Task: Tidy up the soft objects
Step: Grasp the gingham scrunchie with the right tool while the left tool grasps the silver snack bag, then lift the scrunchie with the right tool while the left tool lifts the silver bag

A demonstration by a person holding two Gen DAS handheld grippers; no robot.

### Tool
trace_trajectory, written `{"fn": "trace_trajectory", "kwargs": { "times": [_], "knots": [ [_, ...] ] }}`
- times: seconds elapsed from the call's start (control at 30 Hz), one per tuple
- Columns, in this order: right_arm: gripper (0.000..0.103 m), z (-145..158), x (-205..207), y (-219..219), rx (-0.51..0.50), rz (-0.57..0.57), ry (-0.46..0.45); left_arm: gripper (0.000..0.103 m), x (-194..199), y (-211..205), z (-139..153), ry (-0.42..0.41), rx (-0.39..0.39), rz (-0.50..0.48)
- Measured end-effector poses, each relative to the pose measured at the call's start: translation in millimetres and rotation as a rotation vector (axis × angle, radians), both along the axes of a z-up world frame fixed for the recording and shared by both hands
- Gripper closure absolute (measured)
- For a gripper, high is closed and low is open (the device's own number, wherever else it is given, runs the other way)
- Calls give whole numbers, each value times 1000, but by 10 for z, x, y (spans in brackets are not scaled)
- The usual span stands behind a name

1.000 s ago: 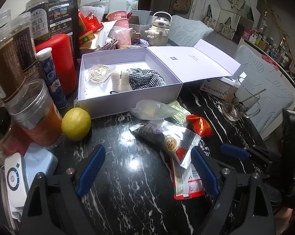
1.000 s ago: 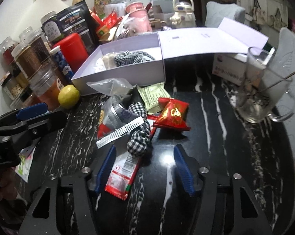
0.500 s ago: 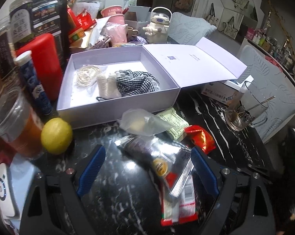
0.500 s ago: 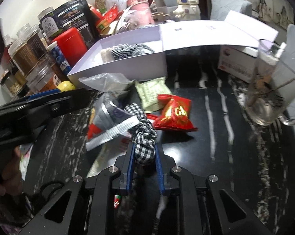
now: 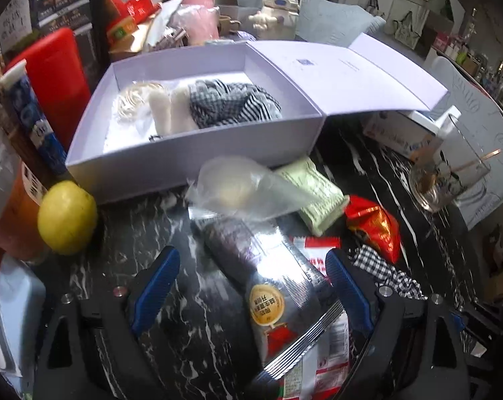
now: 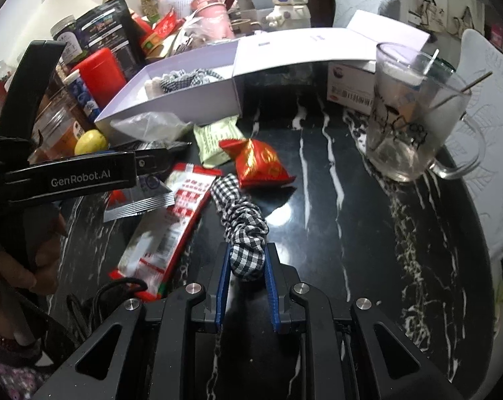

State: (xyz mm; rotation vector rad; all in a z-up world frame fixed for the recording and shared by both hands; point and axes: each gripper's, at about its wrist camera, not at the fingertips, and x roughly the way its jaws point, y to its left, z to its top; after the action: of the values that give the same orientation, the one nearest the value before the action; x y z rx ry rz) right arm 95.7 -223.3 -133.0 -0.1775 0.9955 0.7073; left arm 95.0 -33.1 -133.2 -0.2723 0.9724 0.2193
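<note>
The checked scrunchie (image 6: 243, 230) lies on the black marbled surface (image 6: 351, 233), its near end pinched between the blue pads of the right claw (image 6: 245, 268), which is closed on it; the rest of the cloth trails away from the claw toward a red snack pouch (image 6: 261, 165) just beyond its far end. To the left of that claw, touching the scrunchie's side, lies a long red-and-white packet (image 6: 171, 220), and over it a silver packet (image 5: 278, 286). The left claw (image 5: 251, 283) stands wide open, pointing down over the silver packet, which sits between its pads without either pad pressing on it; the scrunchie shows just outside its right pad. Ahead of the left claw lie a clear plastic bag (image 5: 241, 190) and a pale green sachet (image 5: 315, 190), and beyond them the open lilac box (image 5: 184, 163), which holds another checked cloth (image 5: 231, 103), two white rolls (image 5: 169, 113) and a pale coil (image 5: 131, 100). A lemon (image 5: 66, 221) rests left of the left claw, beside the box's front corner. Far right of the right claw stands a glass mug (image 6: 415, 113).
</note>
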Motion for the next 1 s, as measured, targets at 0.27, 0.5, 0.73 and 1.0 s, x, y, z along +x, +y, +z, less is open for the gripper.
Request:
{"fn": "trace_trajectory", "kwargs": {
  "times": [0.27, 0.5, 0.73, 1.0],
  "knots": [
    [77, -78, 32, 23, 49, 11, 36, 39, -34, 57, -124, -5, -78, -39],
    [78, -120, 30, 60, 70, 2, 37, 47, -236, -3, -93, -6, -82, -92],
    [81, -141, -81, -69, 60, 2, 52, 52, -625, -120, -62, 27, -81, -148],
    [81, -115, -342, -209, 10, 23, 71, 52, -930, -126, -98, 63, -90, -165]
  ]
}}
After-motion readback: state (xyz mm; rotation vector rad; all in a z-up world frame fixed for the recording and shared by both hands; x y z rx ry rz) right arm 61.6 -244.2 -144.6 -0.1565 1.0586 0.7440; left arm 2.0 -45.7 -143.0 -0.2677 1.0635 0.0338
